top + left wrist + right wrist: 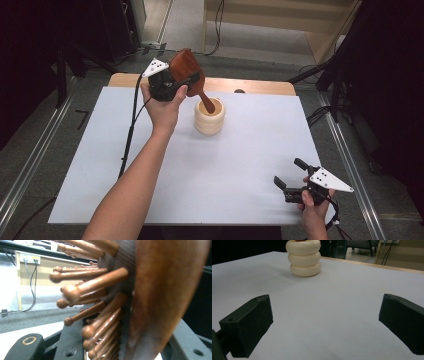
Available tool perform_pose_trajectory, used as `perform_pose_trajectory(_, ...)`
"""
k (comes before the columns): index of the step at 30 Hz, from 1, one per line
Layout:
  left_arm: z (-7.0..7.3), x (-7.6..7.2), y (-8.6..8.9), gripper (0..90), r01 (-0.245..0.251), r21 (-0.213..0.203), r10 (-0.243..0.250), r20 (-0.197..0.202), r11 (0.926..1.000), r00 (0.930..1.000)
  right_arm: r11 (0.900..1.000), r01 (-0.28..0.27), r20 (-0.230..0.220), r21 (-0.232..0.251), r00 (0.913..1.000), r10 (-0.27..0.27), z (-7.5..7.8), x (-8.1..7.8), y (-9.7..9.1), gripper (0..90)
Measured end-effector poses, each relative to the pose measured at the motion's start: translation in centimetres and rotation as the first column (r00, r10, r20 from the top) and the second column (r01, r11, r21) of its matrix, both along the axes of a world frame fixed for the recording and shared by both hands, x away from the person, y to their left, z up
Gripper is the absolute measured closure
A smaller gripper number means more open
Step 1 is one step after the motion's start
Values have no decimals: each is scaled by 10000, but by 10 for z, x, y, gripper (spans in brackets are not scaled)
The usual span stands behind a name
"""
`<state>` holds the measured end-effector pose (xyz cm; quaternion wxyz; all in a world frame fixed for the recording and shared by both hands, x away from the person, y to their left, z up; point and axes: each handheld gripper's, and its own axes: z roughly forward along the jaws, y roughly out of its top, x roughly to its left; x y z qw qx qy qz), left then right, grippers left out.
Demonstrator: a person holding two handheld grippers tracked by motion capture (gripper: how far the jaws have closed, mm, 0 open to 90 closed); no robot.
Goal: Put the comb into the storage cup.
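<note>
- The left tongs [187, 82] pinch a wooden hairbrush [186, 67] by its head, its pins [95, 300] poking out past one jaw.
- The brush hangs tilted, handle down, its tip dipped into the mouth of a cream ribbed holder [209, 116] just below the tongs.
- The holder stands upright toward the far side of the white surface [200, 170].
- The right tongs [290, 176] rest near the front right corner, jaws spread with nothing between, well apart from the holder.
</note>
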<state>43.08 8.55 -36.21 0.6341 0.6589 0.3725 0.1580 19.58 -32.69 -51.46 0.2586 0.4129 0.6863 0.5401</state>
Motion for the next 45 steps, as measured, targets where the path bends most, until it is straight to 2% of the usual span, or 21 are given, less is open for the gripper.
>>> perform_pose_trajectory(3, -3, 1, -4, 565, -31, 160, 31, 40, 9999, 10000, 10000, -6, 35, -10, 10000, 6, 0, 0, -1, 0)
perform_pose_trajectory(20, -19, 7, -18, 563, -95, 437, 101, -126, 9990, 9999, 9999, 0, 18, 170, 10000, 0, 0, 0, -2, 0)
perform_pose_trajectory(45, -44, 11, -25, 563, -160, 666, 195, -534, 9977, 9984, 10000, -26, 88, 90, 10000, 26, -1, 1, -2, 0)
